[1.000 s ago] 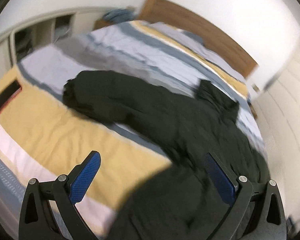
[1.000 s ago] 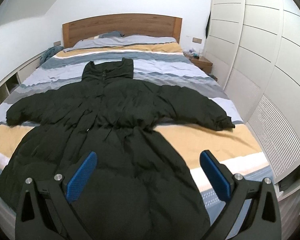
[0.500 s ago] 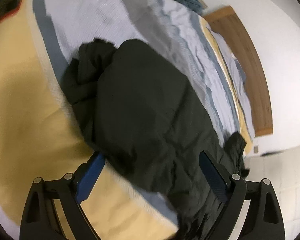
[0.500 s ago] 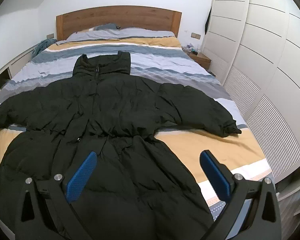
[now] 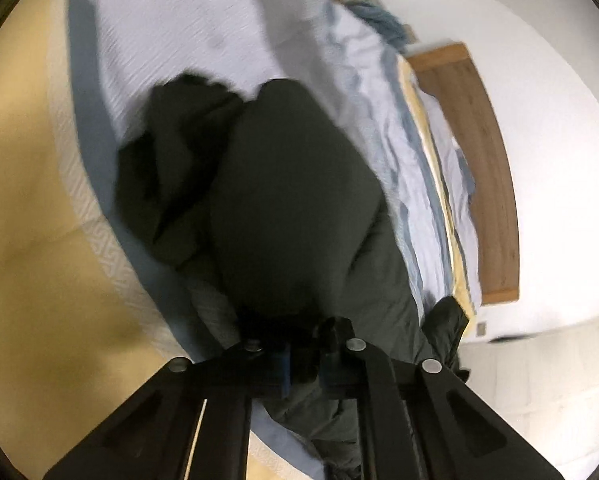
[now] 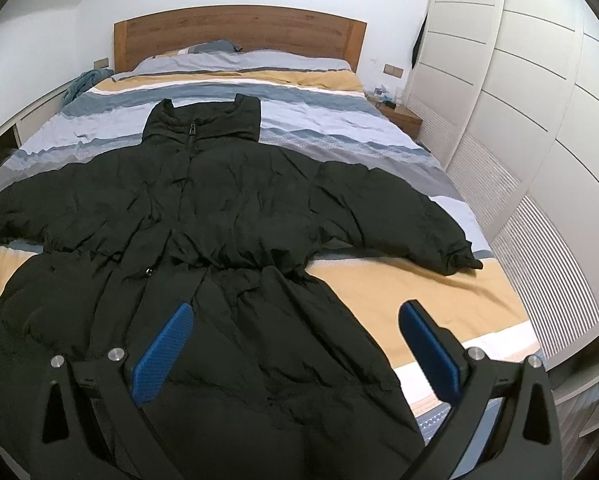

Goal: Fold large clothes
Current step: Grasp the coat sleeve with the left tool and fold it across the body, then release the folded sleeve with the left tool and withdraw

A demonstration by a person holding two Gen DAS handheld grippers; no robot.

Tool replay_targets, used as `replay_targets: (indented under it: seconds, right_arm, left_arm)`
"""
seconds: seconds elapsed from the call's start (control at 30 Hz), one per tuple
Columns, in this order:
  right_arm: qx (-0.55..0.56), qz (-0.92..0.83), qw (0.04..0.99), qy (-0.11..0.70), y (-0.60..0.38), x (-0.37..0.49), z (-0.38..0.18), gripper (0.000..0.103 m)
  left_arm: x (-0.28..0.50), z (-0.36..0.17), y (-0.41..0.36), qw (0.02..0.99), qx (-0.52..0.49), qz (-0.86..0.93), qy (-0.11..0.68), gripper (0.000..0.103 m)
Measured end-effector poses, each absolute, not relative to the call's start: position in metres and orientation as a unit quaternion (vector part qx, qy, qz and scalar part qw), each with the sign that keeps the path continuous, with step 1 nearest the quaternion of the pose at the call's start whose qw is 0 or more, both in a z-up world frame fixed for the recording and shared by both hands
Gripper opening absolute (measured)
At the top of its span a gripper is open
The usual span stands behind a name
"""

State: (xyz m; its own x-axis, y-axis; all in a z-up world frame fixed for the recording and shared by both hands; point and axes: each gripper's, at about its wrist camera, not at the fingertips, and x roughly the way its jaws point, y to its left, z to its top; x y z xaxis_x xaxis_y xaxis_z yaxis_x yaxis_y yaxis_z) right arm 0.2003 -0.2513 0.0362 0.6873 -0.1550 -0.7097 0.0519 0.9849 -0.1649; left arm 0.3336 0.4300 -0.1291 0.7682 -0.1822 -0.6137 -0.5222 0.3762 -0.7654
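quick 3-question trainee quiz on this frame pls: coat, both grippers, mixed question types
1. True or false: the right hand-held gripper is shut on the black puffer coat.
2. Which coat part is the left hand-held gripper clamped on? A) collar B) sleeve C) hem
3. Fill in: the coat lies spread on the striped ____, collar toward the wooden headboard.

Key: 1 false, its blue pads stand wide apart above the coat's skirt. 2 B, dark sleeve fabric is pinched between the closed jaws. 3 bed.
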Motion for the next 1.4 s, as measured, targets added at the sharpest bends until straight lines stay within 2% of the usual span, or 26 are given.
replay_targets:
  seconds: [0.3, 0.43, 0.6, 0.8, 1.07, 1.23, 1.3, 1.4]
  right_arm:
    - [-0.039, -0.053, 0.925, 0.375, -0.269, 0.188, 0.044, 0.103]
    - [-0.027, -0.05, 0.928, 0.368, -0.283, 0.178, 0.048, 0.103]
    - [-0.012, -0.057, 0.933, 0.354, -0.308, 0.161, 0.057, 0.103]
    - [0.01, -0.07, 0.937, 0.341, -0.346, 0.138, 0.063, 0.103]
    - [0.032, -0.099, 0.935, 0.339, -0.396, 0.109, 0.065, 0.103]
    - [0.047, -0.12, 0.934, 0.332, -0.422, 0.088, 0.072, 0.103]
    - [0.052, -0.124, 0.934, 0.33, -0.43, 0.08, 0.074, 0.103]
    - [0.062, -0.126, 0.935, 0.326, -0.437, 0.07, 0.078, 0.103]
  left_arm:
    - [0.335, -0.028, 0.372, 0.842, -0.446, 0.053, 0.298, 0.007]
    - [0.342, 0.019, 0.319, 0.868, -0.403, 0.012, 0.291, 0.007]
    - [0.357, 0.05, 0.243, 0.881, -0.363, -0.039, 0.3, 0.007]
    - [0.378, 0.036, 0.142, 0.877, -0.319, -0.076, 0.35, 0.006]
    - [0.401, -0.031, 0.055, 0.849, -0.295, -0.071, 0.433, 0.009]
    - [0.404, -0.051, 0.025, 0.837, -0.268, -0.057, 0.473, 0.019]
    - [0.402, -0.048, 0.016, 0.834, -0.266, -0.067, 0.479, 0.031]
    - [0.388, -0.036, 0.007, 0.838, -0.255, -0.074, 0.476, 0.039]
